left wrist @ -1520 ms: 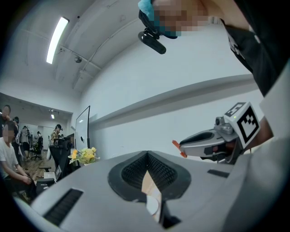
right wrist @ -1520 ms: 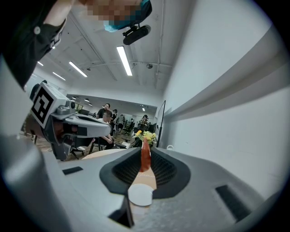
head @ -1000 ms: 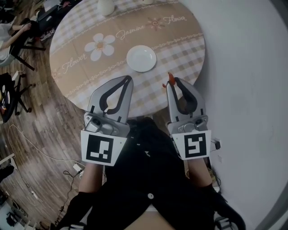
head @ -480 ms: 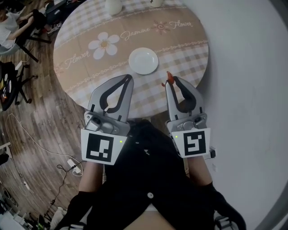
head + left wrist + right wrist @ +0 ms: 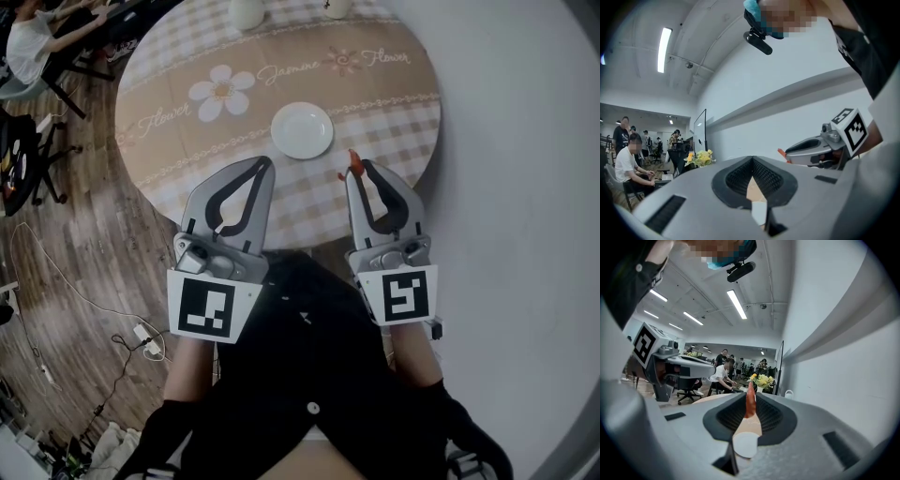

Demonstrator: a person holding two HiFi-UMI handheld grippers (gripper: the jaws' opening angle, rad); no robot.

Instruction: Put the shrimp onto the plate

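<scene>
Grips the shrimp (image 5: 353, 163) between the closed fingers of the right gripper (image 5: 358, 169), at the very tips, with the orange end poking up past them. Holds it in mid-air, just right of centre in the head view, over the near part of the round surface (image 5: 187, 141) and not on the plate (image 5: 302, 130). Puts that white plate up and to the left of the shrimp, near but apart, flat on the checked cloth below the daisy print. Holds the left gripper (image 5: 266, 162) level with the right one, left of centre, with fingers shut tip to tip on nothing; seen plainly in the left gripper view, with only a sliver of background through the loop behind the tips. Shows, in the right gripper view, the shrimp upright in the middle of the frame, squeezed from both sides. Cuts off two pale vessels (image 5: 246, 11) at the top edge of the head view, on the far side of the surface. Fills the left side with wooden floor (image 5: 56, 244), with cables, dark chairs and a seated person (image 5: 28, 37) at upper left.
</scene>
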